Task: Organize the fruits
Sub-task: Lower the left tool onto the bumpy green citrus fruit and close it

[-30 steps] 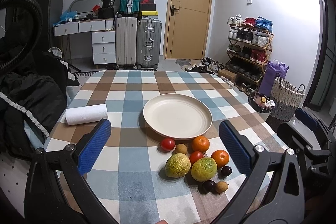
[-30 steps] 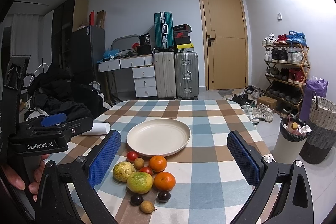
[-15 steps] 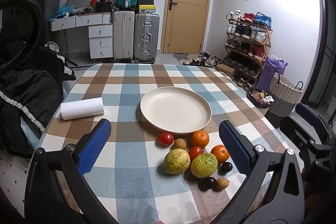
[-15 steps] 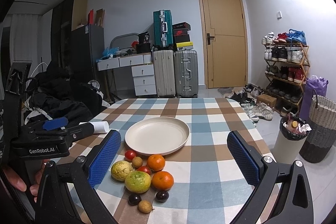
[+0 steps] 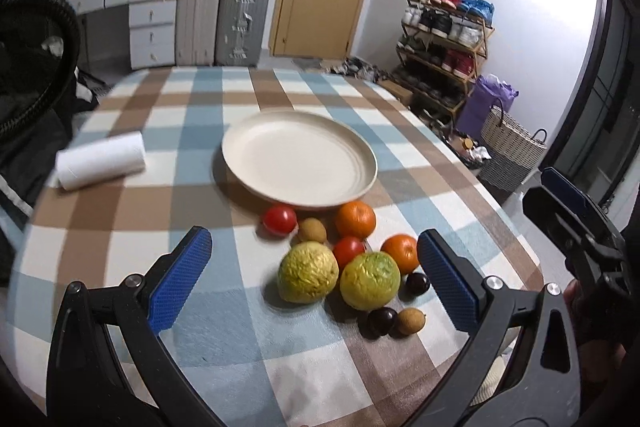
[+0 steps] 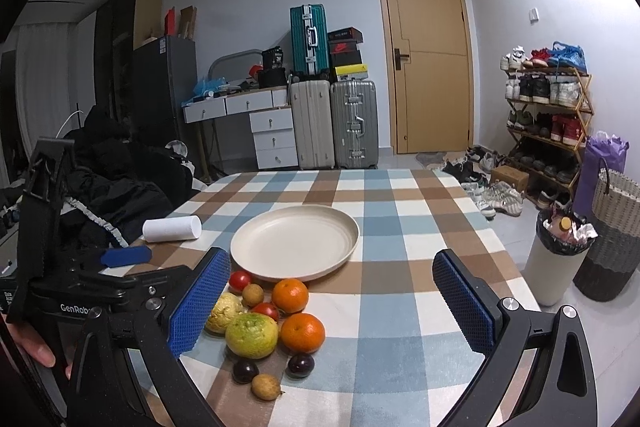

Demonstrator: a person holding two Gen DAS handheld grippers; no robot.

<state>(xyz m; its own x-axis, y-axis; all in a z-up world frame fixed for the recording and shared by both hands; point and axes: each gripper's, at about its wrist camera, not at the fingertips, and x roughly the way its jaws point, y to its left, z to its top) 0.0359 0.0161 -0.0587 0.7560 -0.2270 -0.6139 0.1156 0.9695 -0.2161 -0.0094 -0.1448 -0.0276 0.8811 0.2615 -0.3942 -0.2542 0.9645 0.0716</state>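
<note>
The left gripper (image 5: 314, 277) now hangs lower and closer over the fruit cluster (image 5: 344, 263), tilted down so the plate (image 5: 299, 163) sits at twelve o'clock beyond it. The right gripper (image 6: 332, 303) has eased nearer too, fruit lying toward its seven o'clock.

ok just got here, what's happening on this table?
A person holds a claw in each hand over a checked table. The left claw and right claw are both open and empty. A pile of fruit lies beside an empty cream plate, with nothing on the plate yet. The left claw points at the pile. A paper roll lies off to the side.
</note>
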